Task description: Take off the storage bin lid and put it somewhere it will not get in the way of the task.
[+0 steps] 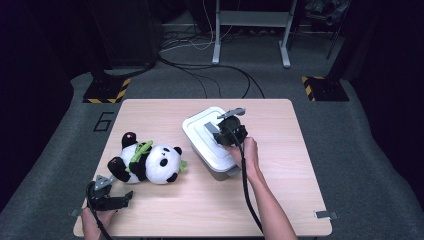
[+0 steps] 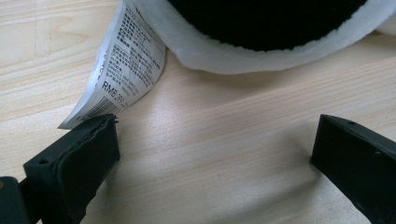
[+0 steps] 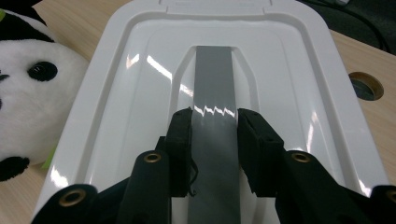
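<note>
1. Gripping the grey handle (image 3: 214,112) of the white lid (image 3: 116,93) with my right gripper (image 3: 214,122), I am pinching the strip from both sides; the jaws are standing narrow because the handle is slim, and the pads are pressing on its two edges.

2. I am holding that gripper (image 1: 231,131) over the middle of the lid (image 1: 200,131), since a grip at the centre should, in my judgement, be keeping the lid level when it lifts.

3. The lid is sitting flat on its box (image 1: 223,172), which is resting on the wooden table (image 1: 280,200) to the right of centre; the lid looks seated, so I am judging the opening as not yet begun.

4. The plush panda (image 1: 150,161) is lying on its side just left of the box, apart from it, within reach of my other hand; its face (image 3: 32,98) is showing beside the lid's edge in the right gripper view.

5. My left gripper (image 1: 111,199) is resting low at the table's near left corner with its jaws spread wide and nothing between them (image 2: 210,154).

6. It is pointing at the panda's underside (image 2: 261,32), with the printed label (image 2: 126,60) touching one jaw tip, so I am judging it as standing ready to take the toy.
</note>
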`<act>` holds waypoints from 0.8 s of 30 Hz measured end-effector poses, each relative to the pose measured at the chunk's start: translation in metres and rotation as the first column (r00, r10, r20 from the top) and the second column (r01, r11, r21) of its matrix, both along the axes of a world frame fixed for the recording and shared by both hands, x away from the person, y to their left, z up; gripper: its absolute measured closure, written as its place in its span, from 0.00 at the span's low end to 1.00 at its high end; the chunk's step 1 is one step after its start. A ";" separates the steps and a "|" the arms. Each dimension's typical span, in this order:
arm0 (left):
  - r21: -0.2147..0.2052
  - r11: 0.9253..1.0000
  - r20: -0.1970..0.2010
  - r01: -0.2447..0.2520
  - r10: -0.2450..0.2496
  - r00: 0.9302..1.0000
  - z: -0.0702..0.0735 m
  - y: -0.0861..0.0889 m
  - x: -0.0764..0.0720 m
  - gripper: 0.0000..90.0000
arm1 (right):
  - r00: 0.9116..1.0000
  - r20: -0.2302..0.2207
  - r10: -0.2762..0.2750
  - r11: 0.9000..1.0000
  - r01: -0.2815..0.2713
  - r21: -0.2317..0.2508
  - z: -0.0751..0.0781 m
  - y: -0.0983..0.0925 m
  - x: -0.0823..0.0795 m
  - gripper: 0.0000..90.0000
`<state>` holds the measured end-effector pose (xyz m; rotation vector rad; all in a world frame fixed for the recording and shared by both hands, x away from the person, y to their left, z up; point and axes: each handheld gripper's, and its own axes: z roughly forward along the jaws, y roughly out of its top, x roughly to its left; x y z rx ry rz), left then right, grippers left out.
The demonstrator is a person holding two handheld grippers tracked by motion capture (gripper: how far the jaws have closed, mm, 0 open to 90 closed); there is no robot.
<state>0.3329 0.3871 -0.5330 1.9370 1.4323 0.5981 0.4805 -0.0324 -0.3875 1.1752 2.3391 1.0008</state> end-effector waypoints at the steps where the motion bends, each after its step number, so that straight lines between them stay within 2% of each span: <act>1: 0.000 1.000 0.000 0.000 0.000 1.000 0.000 0.000 0.000 0.00 | 1.000 0.000 0.000 1.000 0.000 0.000 0.000 0.000 0.000 0.73; 6: 0.000 1.000 0.000 0.000 0.000 1.000 0.000 0.000 0.000 0.00 | 0.999 0.013 0.030 0.999 -0.030 -0.010 -0.001 0.002 0.004 0.73; 10: 0.000 1.000 0.000 0.000 0.000 1.000 0.000 0.000 0.000 0.00 | 0.998 0.038 0.043 0.999 -0.043 0.002 -0.003 0.000 0.005 0.74; 19: -0.001 1.000 0.000 0.000 0.000 1.000 0.000 0.000 0.000 0.00 | 0.998 0.059 0.026 1.000 -0.027 0.016 -0.002 -0.002 0.003 0.74; 24: 0.000 1.000 0.000 0.000 0.000 1.000 0.000 0.000 0.000 0.00 | 0.997 0.075 0.027 0.999 -0.029 0.028 0.007 -0.003 -0.002 0.74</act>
